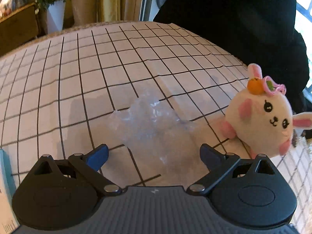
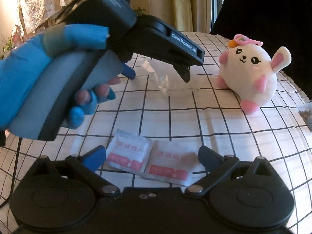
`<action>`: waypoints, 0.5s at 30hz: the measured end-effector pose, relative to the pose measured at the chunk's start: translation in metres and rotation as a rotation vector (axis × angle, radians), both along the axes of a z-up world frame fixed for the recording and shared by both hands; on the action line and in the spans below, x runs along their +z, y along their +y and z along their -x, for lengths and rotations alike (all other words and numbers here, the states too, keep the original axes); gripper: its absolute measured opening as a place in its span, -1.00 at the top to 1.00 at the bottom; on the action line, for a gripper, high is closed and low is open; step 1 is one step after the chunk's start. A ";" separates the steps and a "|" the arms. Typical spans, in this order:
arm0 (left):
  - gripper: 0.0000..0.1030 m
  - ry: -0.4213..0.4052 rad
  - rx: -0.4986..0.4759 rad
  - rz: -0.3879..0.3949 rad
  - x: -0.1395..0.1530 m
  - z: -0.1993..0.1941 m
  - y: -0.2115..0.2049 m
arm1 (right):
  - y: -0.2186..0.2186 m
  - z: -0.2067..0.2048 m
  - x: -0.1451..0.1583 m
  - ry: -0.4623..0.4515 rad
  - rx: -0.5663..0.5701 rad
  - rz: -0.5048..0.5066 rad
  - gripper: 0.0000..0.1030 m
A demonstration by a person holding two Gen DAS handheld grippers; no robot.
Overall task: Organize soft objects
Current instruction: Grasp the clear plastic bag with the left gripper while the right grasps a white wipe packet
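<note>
A crumpled clear plastic bag [image 1: 154, 120] lies on the checked tablecloth [image 1: 81, 78], right in front of my left gripper [image 1: 154, 156], which stands open with its blue-tipped fingers on either side of the bag's near end. A cream and pink bunny plush [image 1: 261, 120] sits to the right of it. In the right wrist view my right gripper [image 2: 152, 159] is open over two white and pink sachets [image 2: 148, 160]. There the left gripper [image 2: 159, 74] hovers over the plastic bag [image 2: 158, 74], and the bunny plush [image 2: 251, 72] sits at the far right.
A person in dark clothes [image 1: 243, 19] stands at the table's far right edge, and a blue-gloved hand [image 2: 48, 74] holds the left gripper. A small bag of dark bits [image 2: 307, 115] lies at the right edge. A potted plant [image 1: 52, 5] and curtains stand behind the table.
</note>
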State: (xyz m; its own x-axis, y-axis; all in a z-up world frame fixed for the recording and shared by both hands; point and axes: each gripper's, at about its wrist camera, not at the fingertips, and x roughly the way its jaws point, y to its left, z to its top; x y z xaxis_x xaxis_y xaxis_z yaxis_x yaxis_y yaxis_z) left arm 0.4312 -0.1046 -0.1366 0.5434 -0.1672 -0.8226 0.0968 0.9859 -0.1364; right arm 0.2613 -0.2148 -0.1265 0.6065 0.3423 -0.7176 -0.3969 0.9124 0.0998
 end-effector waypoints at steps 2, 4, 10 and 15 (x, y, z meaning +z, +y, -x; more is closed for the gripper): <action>-0.95 -0.011 -0.004 -0.017 -0.002 0.000 -0.005 | 0.003 0.001 -0.001 -0.008 -0.002 0.016 -0.97; -0.90 -0.026 -0.011 -0.053 -0.003 0.001 -0.011 | 0.005 0.003 0.000 -0.011 0.007 0.014 -0.99; -0.35 -0.068 -0.012 -0.124 -0.002 0.006 -0.019 | 0.007 0.009 -0.001 -0.043 0.015 0.048 -0.85; 0.33 -0.080 0.011 -0.122 0.001 0.005 -0.016 | 0.005 0.016 0.001 -0.063 0.016 0.066 -0.52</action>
State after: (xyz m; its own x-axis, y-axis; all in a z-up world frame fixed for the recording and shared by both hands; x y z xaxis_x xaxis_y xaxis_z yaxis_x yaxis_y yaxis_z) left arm 0.4262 -0.1201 -0.1353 0.6093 -0.0627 -0.7905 0.0920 0.9957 -0.0081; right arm 0.2453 -0.2103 -0.1259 0.6461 0.3052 -0.6996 -0.4149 0.9097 0.0137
